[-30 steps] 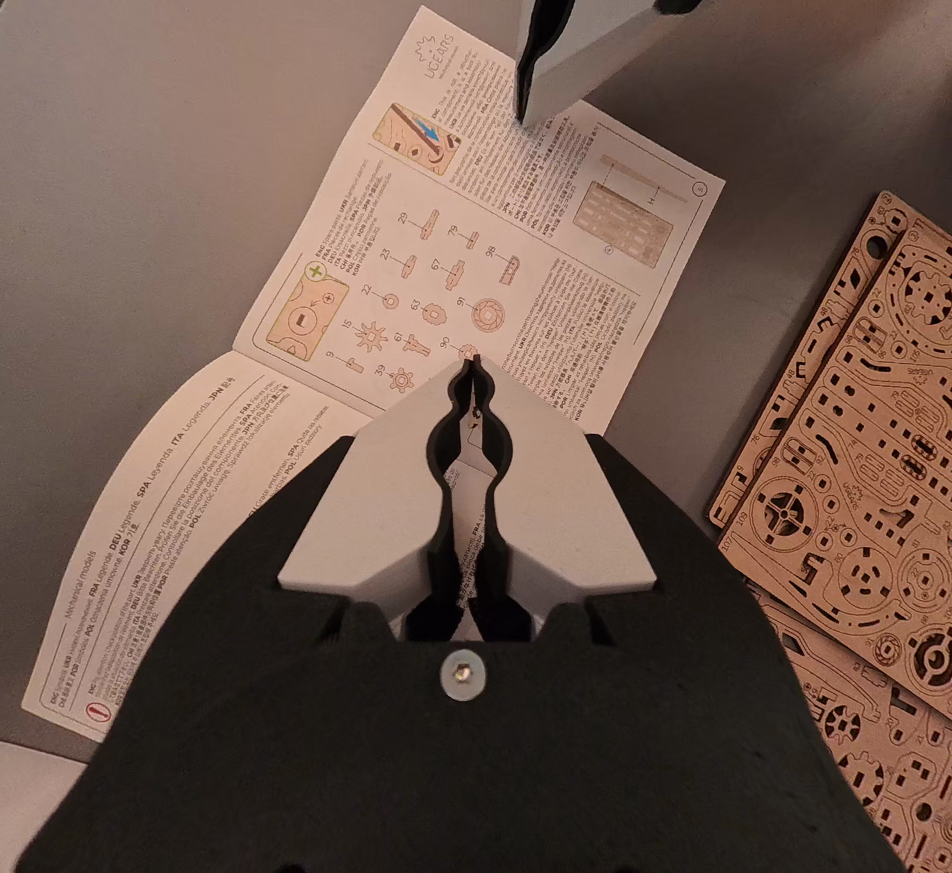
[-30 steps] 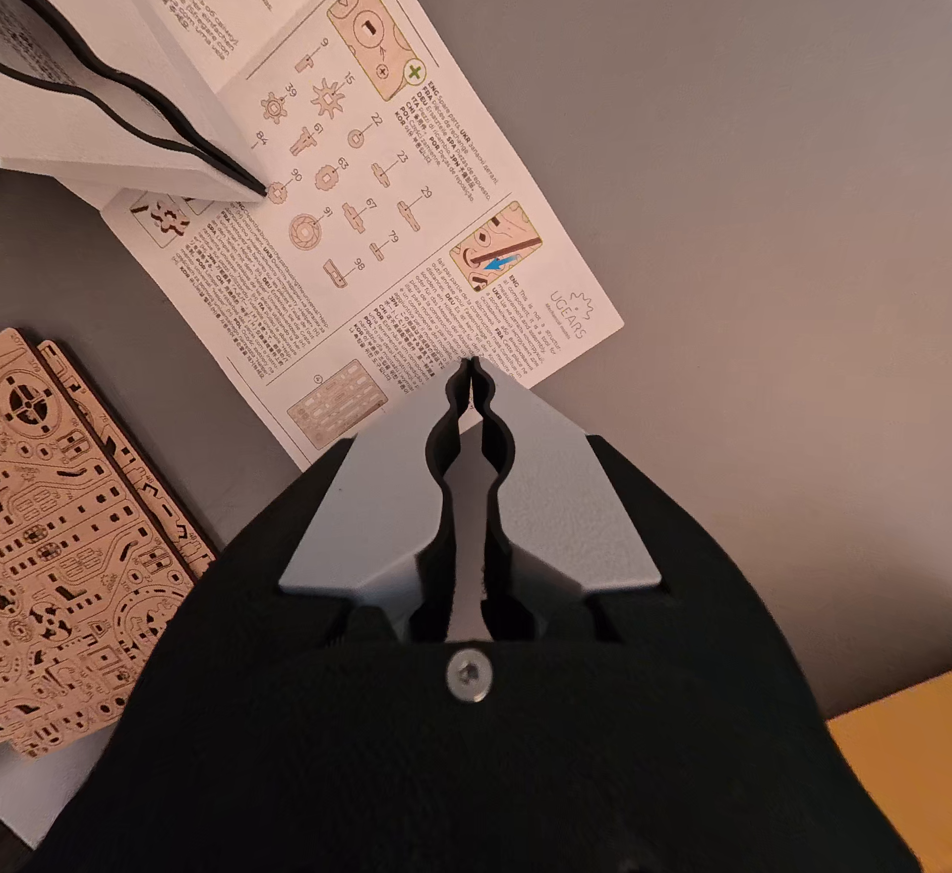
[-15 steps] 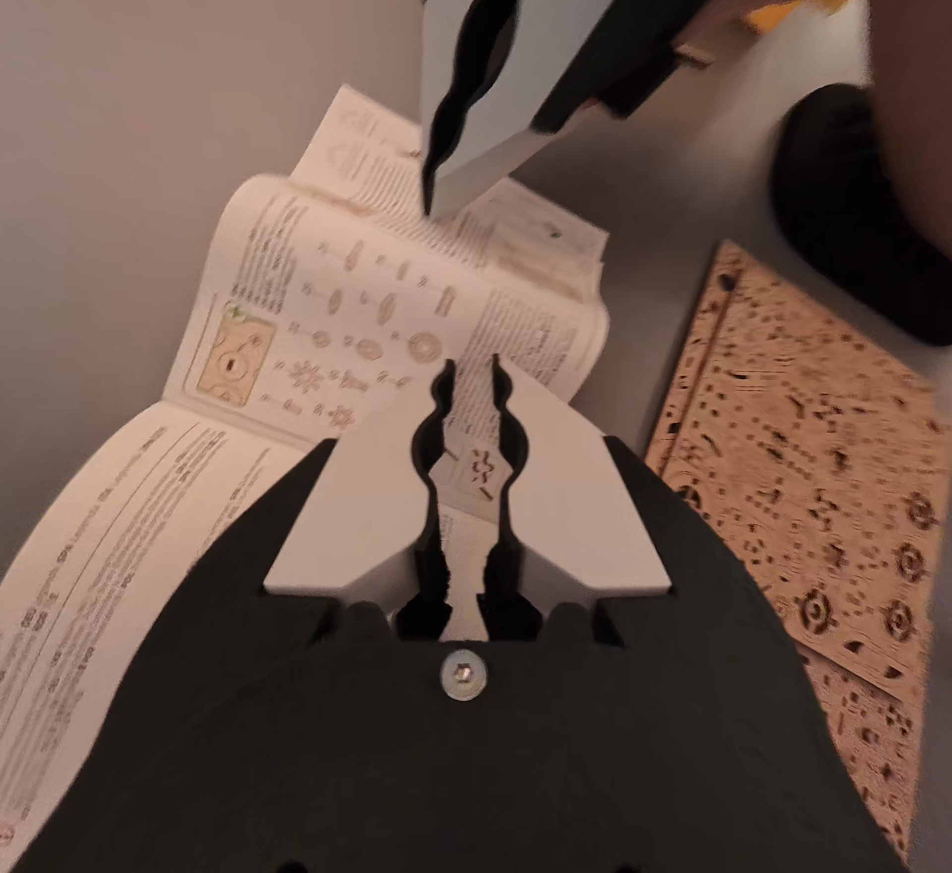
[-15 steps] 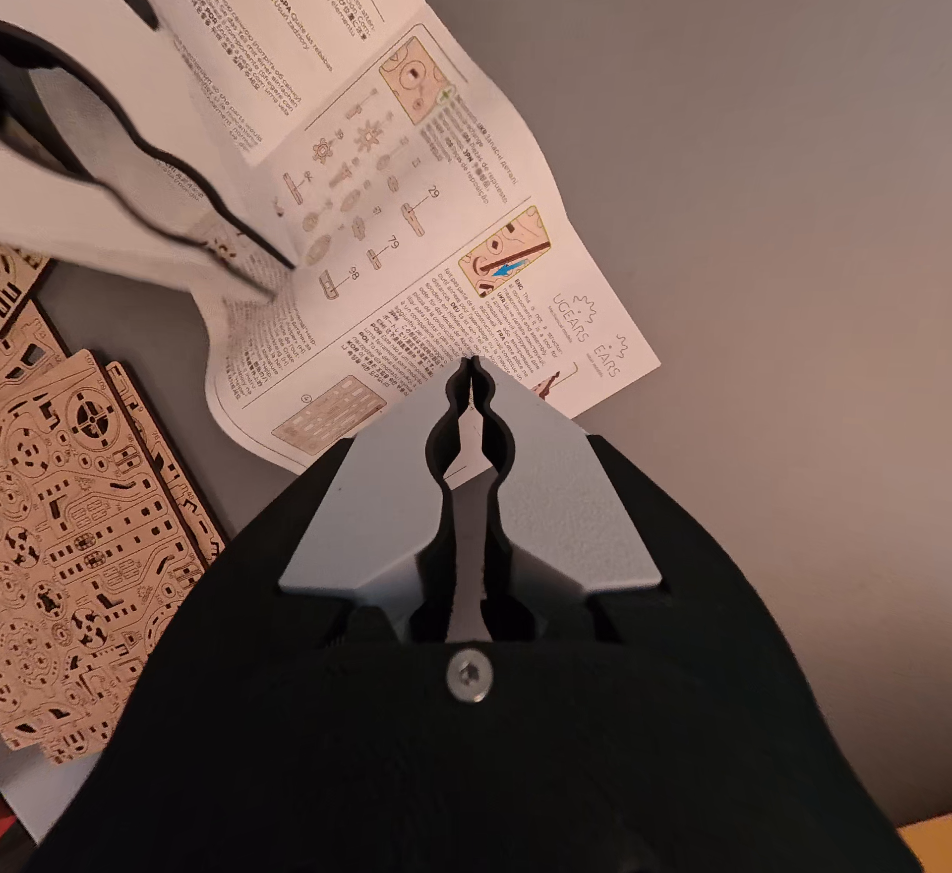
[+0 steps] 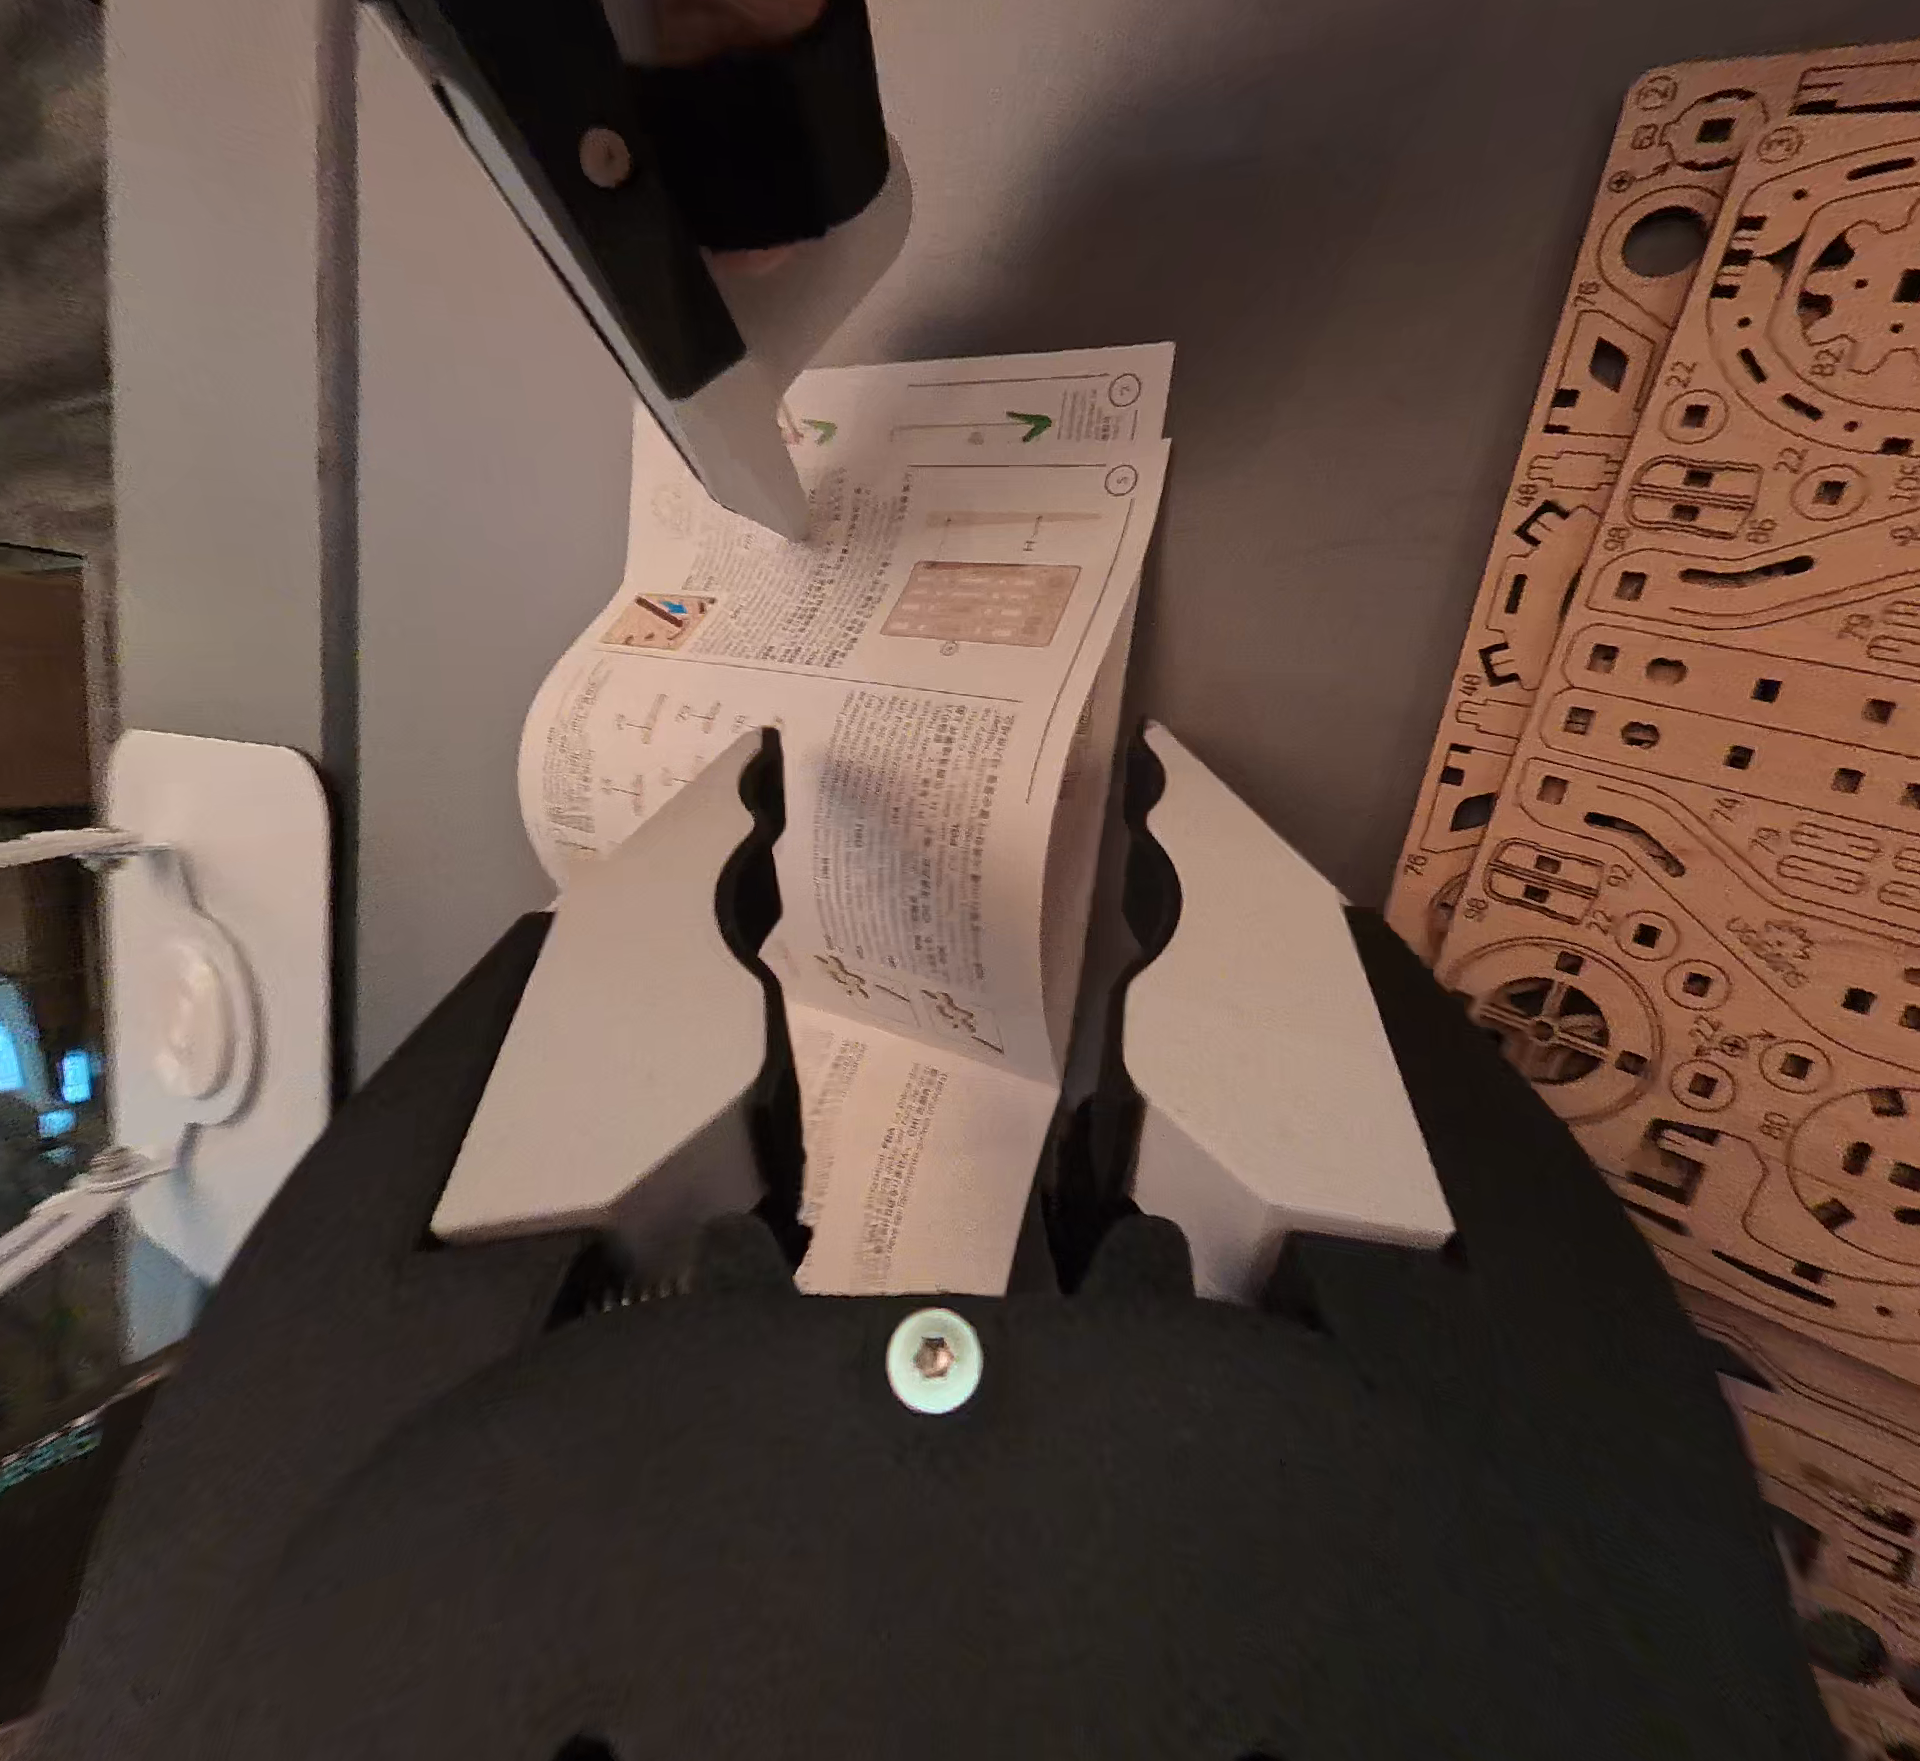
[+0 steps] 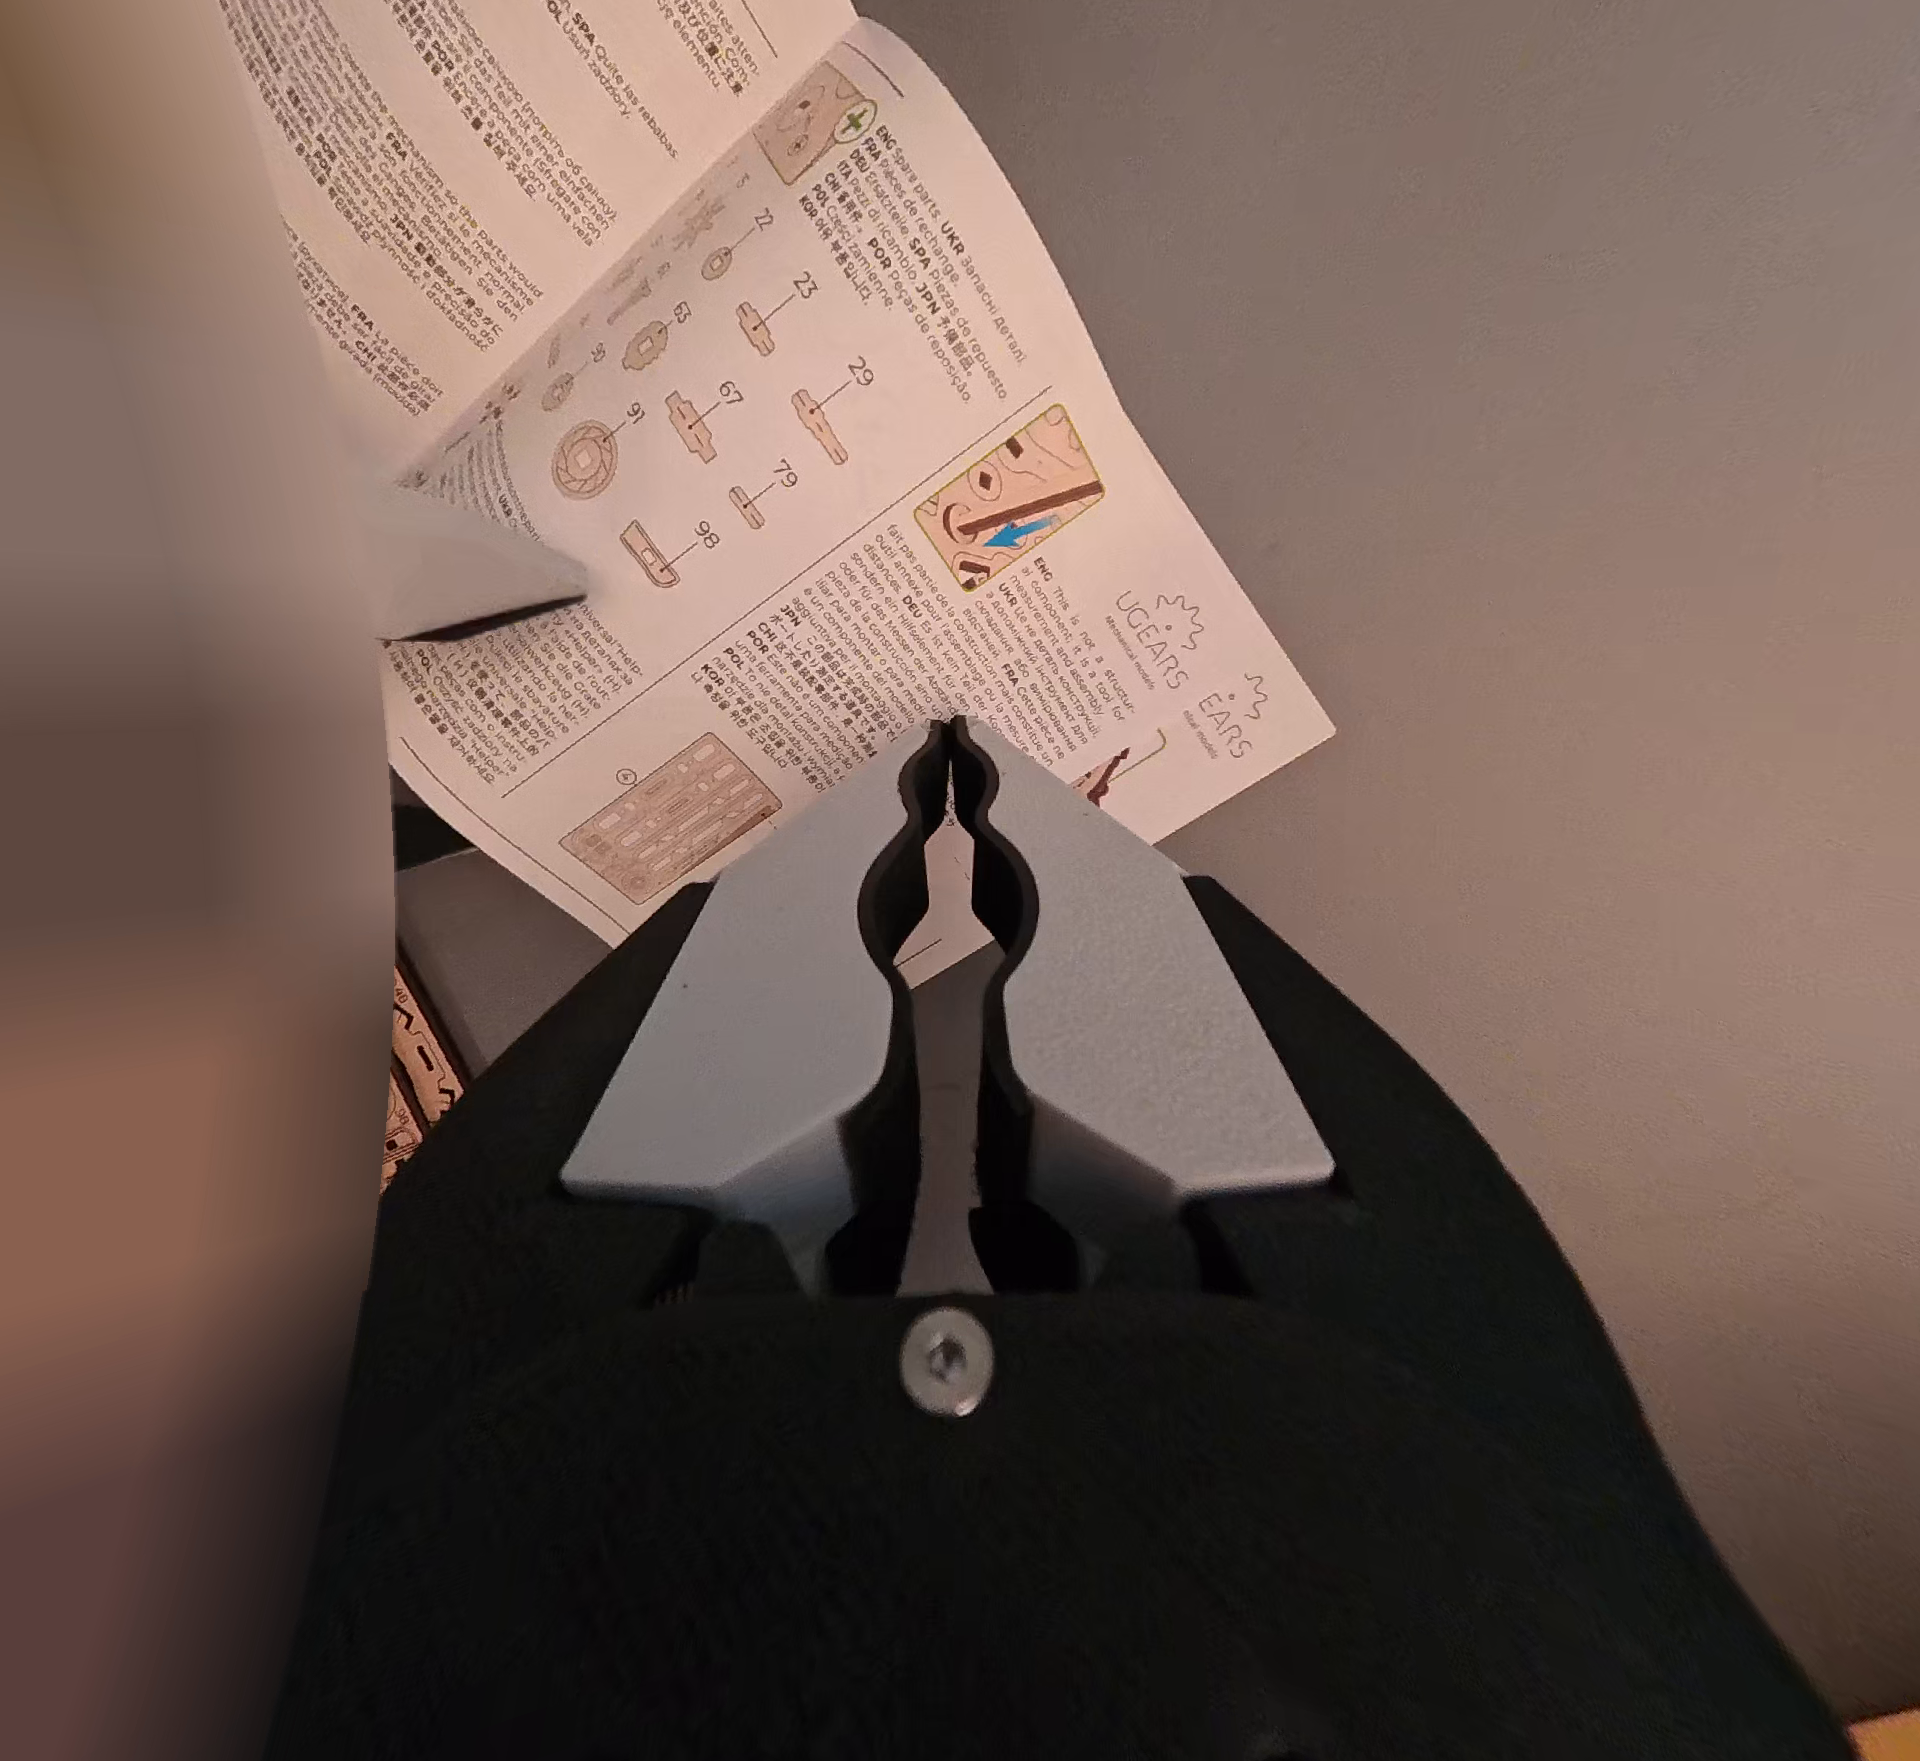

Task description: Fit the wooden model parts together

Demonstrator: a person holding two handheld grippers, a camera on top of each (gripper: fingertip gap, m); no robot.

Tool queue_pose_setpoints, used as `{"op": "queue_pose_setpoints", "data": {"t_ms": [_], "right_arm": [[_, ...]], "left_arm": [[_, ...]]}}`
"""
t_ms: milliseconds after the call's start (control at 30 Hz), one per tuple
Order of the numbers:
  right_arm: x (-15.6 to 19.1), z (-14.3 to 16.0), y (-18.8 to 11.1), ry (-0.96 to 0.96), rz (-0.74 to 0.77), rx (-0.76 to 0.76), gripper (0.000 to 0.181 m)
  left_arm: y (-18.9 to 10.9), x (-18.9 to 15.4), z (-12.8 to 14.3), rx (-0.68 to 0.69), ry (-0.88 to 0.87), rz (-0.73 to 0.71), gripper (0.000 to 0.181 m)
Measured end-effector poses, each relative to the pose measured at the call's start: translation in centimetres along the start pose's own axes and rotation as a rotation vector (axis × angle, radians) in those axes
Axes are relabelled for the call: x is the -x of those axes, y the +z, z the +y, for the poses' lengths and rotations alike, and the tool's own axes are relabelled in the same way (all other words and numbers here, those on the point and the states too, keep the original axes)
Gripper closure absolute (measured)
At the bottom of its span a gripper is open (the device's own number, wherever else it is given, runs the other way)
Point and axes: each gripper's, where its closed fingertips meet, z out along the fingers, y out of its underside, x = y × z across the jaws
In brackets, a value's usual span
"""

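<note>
A: Left wrist view alone shows the laser-cut plywood part sheets (image 5: 1704, 776), stacked flat on the grey desk (image 5: 1299, 153) to the right of the left gripper (image 5: 951, 755). That gripper's jaws stand wide, and a curled page of the white printed instruction booklet (image 5: 894, 631) rises between them, touching neither as far as I can tell.

B: And the right gripper (image 5: 795, 522)?

A: There it comes down from the upper left, with its tip on the booklet's page. Right wrist view has the right gripper (image 6: 954, 724) with its tips nearly together at the booklet's (image 6: 831, 423) edge; whether paper is pinched between them I cannot tell. Only a sliver of the plywood sheets (image 6: 416, 1077) shows at its left.

B: What has changed?

A: Half a second ago the left gripper was narrow; a second ago it was closed and the booklet lay flat and open. Now the page is lifted and bowed.

B: The surroundings?

A: Plain grey desk, dim warm light. A white plate with a clear hook (image 5: 208, 984) sits at the left edge of the left view.
</note>
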Motion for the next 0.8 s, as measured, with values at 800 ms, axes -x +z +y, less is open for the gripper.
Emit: {"op": "queue_pose_setpoints", "data": {"t_ms": [800], "right_arm": [[-2.0,-4.2,-5.6,0.119,-0.003,-0.352,0.179]], "left_arm": [[-2.7,3.9,0.6,-0.084,-0.113,-0.175,0.135]]}}
